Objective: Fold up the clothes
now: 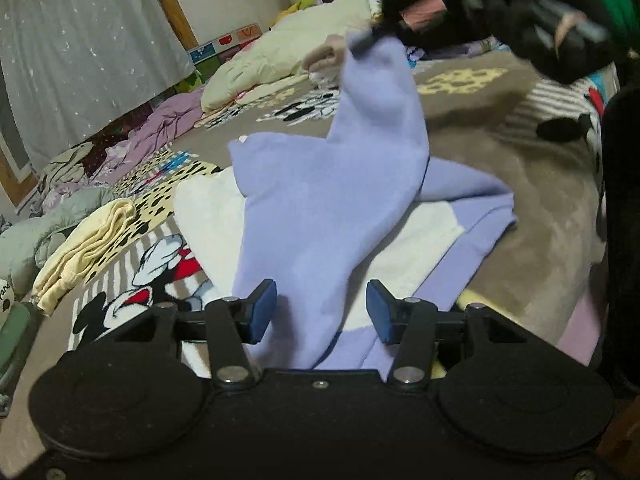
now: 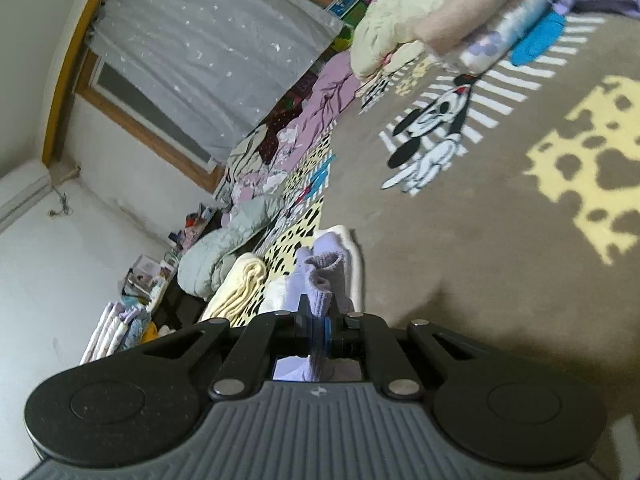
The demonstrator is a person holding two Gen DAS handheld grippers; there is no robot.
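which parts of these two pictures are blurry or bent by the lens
Left wrist view: the right tongs and gloved hand at the top are motion-smeared, while the lavender garment is soft and the left tongs sharp. Right wrist view: the clothes pile at the top is smeared, and the window frame bows from fisheye.

A: Where could a gripper pass?

B: The brown blanket (image 1: pixel 500 152) lies bare to the right of the lavender garment (image 1: pixel 340 200); the lifted sleeve rises across the middle, up to the right gripper (image 1: pixel 360 46).

A: And to the left?

B: Crowded; a folded cream cloth (image 1: pixel 84 248) lies near the garment, a grey-green bundle (image 2: pixel 224 248) and a lilac heap (image 1: pixel 160 124) line that edge; cream pillows (image 1: pixel 288 48) close the far end.
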